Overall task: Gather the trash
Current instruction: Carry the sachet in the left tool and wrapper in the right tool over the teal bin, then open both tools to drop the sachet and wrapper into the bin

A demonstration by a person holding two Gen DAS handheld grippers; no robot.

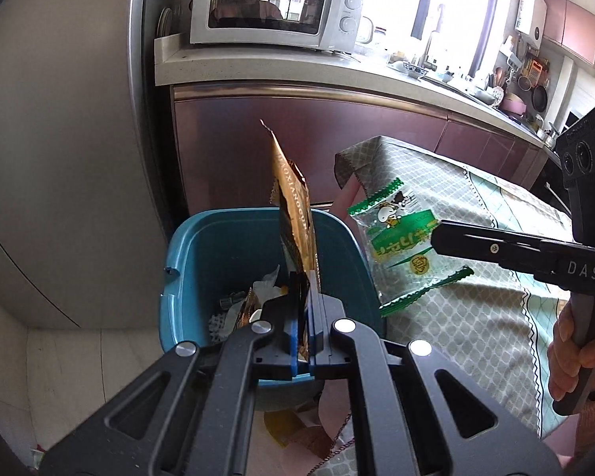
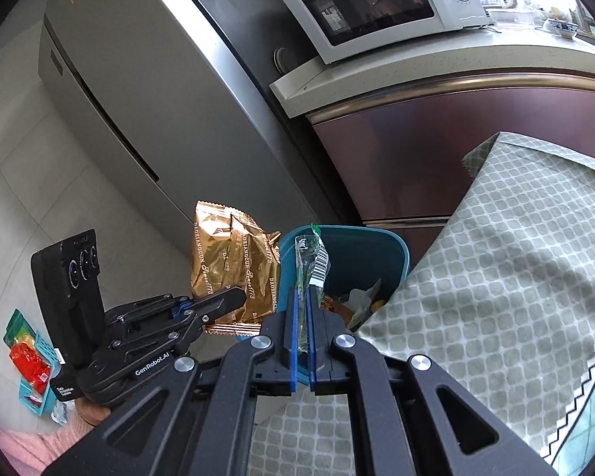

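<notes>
A teal trash bin stands on the floor beside the table; it holds several crumpled wrappers and also shows in the right wrist view. My left gripper is shut on a gold snack wrapper, held upright above the bin; the wrapper also shows in the right wrist view. My right gripper is shut on a clear green-edged snack wrapper, held at the bin's near rim over the table edge. That wrapper and the right gripper show in the left wrist view.
A table with a grey-green patterned cloth is at the right. A grey fridge stands left, a counter with a microwave behind. Coloured baskets lie on the floor at left. Scraps lie below the bin.
</notes>
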